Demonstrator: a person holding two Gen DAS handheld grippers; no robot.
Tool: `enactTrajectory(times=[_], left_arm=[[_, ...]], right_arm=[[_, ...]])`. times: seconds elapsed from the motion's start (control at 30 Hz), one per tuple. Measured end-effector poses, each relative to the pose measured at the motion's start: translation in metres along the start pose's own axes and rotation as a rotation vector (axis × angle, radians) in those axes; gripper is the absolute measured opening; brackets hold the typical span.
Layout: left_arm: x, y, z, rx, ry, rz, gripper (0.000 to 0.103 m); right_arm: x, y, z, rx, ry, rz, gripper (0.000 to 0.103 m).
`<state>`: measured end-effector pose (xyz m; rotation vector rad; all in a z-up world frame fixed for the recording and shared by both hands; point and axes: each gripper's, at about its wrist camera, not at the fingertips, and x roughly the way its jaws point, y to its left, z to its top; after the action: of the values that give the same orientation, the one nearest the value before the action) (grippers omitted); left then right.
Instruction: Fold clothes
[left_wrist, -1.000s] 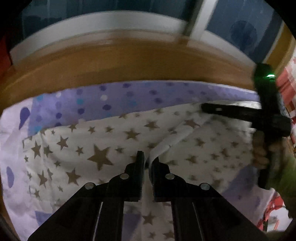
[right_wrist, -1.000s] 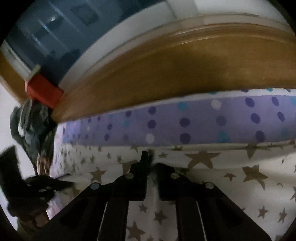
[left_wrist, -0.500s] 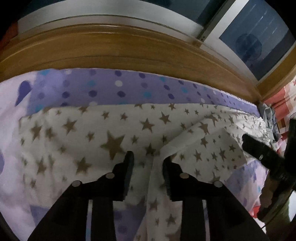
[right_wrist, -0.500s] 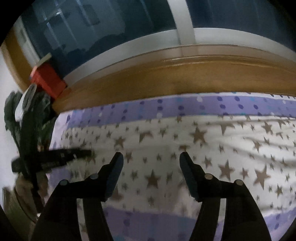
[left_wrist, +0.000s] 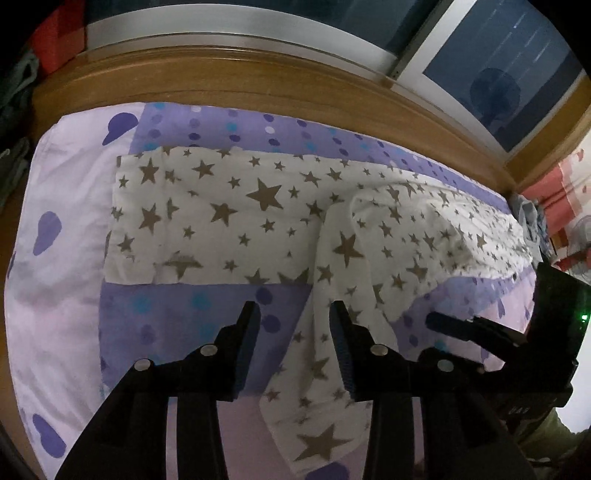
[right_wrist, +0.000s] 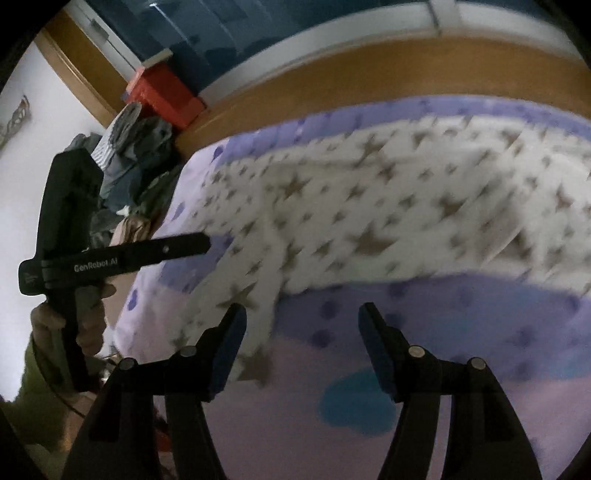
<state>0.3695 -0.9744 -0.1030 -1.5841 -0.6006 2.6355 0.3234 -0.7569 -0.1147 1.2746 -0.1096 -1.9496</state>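
The room is dim, the window (left_wrist: 517, 74) dark — light falls softly from above on the star-print cloth (left_wrist: 240, 210). The left wrist view is sharp; the right wrist view is smeared by motion blur. Fisheye bending curves the wooden bed frame (left_wrist: 258, 85), corners black.

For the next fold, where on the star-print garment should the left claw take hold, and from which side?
Probably the loose leg of the star-print garment that trails toward the camera. It lies flat on the purple bedsheet, just ahead of the open left claw. Come from the near side and pinch its bottom hem, then carry it up over the body.
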Motion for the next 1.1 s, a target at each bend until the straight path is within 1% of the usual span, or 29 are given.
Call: enactTrajectory(times=[0.1, 0.17, 0.2, 0.27, 0.3, 0.33, 0.37, 0.43, 0.5, 0.63, 0.77, 0.8, 0.87, 1.1], left_arm=[[0.000, 0.010, 0.000, 0.063, 0.013, -0.012, 0.039], [0.001, 0.016, 0.002, 0.115, 0.026, -0.014, 0.039], [-0.001, 0.020, 0.003, 0.143, 0.031, -0.022, 0.039], [-0.003, 0.028, 0.005, 0.199, 0.040, -0.036, 0.039], [-0.005, 0.033, 0.007, 0.226, 0.043, -0.045, 0.039], [-0.006, 0.038, 0.008, 0.245, 0.041, -0.057, 0.039], [-0.007, 0.044, 0.009, 0.265, 0.038, -0.069, 0.039], [-0.009, 0.056, 0.011, 0.293, 0.038, -0.102, 0.039], [-0.010, 0.066, 0.012, 0.304, 0.041, -0.125, 0.039], [-0.016, 0.087, 0.015, 0.300, 0.031, -0.189, 0.039], [-0.018, 0.102, 0.017, 0.267, 0.015, -0.209, 0.039], [-0.019, 0.108, 0.018, 0.254, 0.013, -0.214, 0.039], [-0.019, 0.118, 0.019, 0.234, 0.011, -0.218, 0.039], [-0.018, 0.146, 0.022, 0.175, 0.009, -0.229, 0.039]], right_arm=[[0.009, 0.015, -0.002, 0.001, -0.006, -0.037, 0.064], [0.019, 0.028, -0.002, 0.004, -0.005, -0.071, 0.062], [0.023, 0.035, -0.004, 0.006, -0.006, -0.110, 0.056], [0.030, 0.050, -0.007, 0.001, -0.033, -0.214, 0.041], [0.033, 0.057, -0.008, -0.005, -0.041, -0.256, 0.031], [0.036, 0.064, -0.010, -0.012, -0.049, -0.299, 0.009], [0.039, 0.070, -0.009, -0.002, -0.056, -0.320, 0.004], [0.039, 0.079, -0.004, 0.050, -0.071, -0.300, 0.004], [0.035, 0.092, 0.008, 0.059, -0.110, -0.279, 0.004], [0.039, 0.122, 0.048, 0.021, -0.153, -0.221, 0.004], [0.047, 0.151, 0.092, -0.026, -0.183, -0.160, 0.004], [0.056, 0.156, 0.104, -0.040, -0.177, -0.147, 0.004], [0.077, 0.162, 0.123, -0.065, -0.156, -0.149, 0.004], [0.176, 0.157, 0.162, -0.101, 0.007, -0.179, 0.004]])
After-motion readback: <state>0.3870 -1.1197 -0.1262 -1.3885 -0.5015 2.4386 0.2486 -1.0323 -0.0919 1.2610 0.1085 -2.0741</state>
